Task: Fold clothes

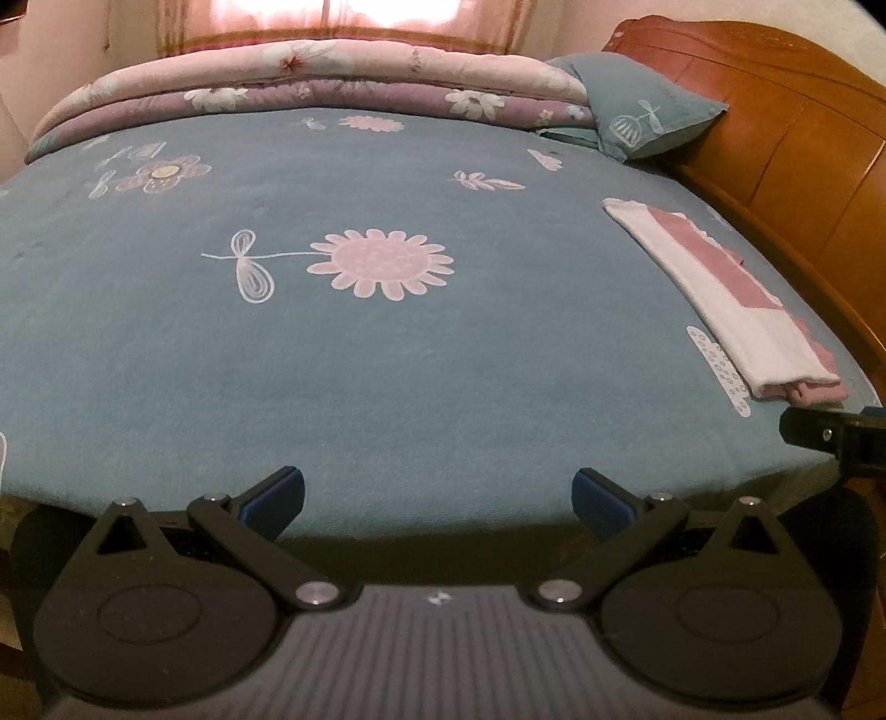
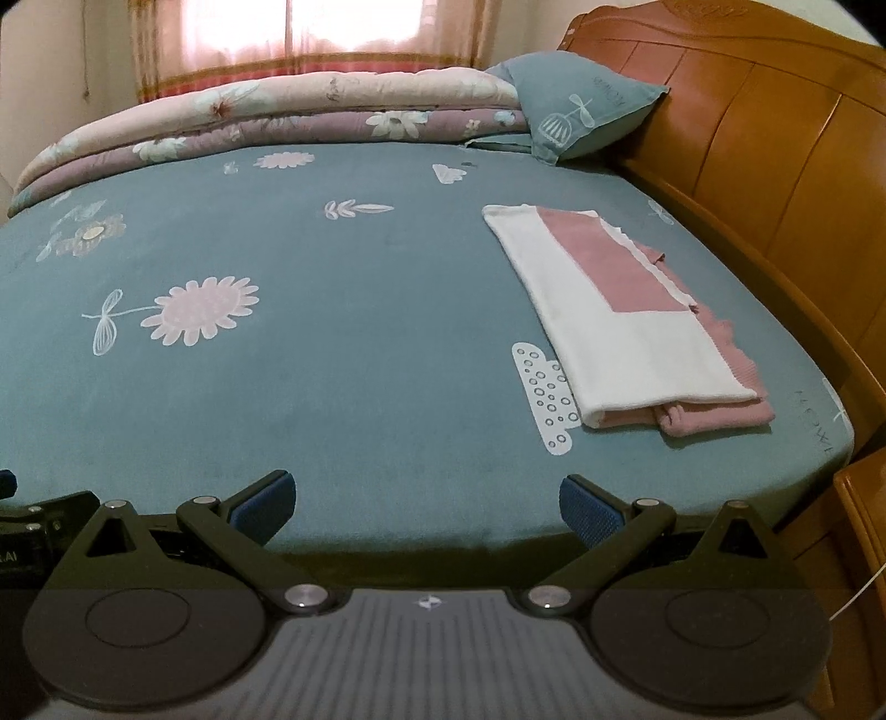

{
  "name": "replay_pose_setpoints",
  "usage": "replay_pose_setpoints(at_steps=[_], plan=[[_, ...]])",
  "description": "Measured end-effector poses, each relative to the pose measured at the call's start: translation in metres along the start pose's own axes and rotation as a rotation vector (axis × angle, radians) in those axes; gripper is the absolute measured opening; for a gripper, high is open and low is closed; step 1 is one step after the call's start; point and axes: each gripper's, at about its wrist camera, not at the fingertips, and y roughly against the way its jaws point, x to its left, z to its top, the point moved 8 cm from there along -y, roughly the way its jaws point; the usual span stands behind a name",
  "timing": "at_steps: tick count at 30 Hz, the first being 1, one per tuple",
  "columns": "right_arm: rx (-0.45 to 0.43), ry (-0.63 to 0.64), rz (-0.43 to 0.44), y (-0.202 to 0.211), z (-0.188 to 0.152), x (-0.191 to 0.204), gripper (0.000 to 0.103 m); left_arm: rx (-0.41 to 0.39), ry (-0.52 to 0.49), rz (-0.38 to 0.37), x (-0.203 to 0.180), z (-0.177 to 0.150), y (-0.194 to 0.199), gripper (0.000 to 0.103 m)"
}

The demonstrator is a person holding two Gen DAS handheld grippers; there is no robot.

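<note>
A folded white and pink garment (image 2: pixel 626 327) lies flat on the blue flowered bed sheet (image 2: pixel 343 354), near the bed's right side by the headboard. The left wrist view shows the same garment (image 1: pixel 725 299) at its far right. My left gripper (image 1: pixel 437 501) is open over the bed's near edge, with nothing between its blue pads. My right gripper (image 2: pixel 423 504) is open too, at the near edge, well short of the garment. Part of the right gripper (image 1: pixel 830 437) shows at the right edge of the left wrist view.
A folded floral quilt (image 2: pixel 266 116) lies along the bed's far edge, with a blue pillow (image 2: pixel 576 105) beside it. The wooden headboard (image 2: pixel 764 149) runs down the right side. A wooden nightstand (image 2: pixel 864 543) stands at the bed's near right corner. Curtains (image 2: pixel 310 33) hang behind.
</note>
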Motion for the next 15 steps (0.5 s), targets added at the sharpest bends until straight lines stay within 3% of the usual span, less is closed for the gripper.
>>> replay_pose_setpoints(at_steps=[15], plan=[[0.012,-0.004,0.002,-0.0047,-0.001,0.0003,0.103,0.002,0.005,0.007,0.0039,-0.0026,-0.0022,0.102]])
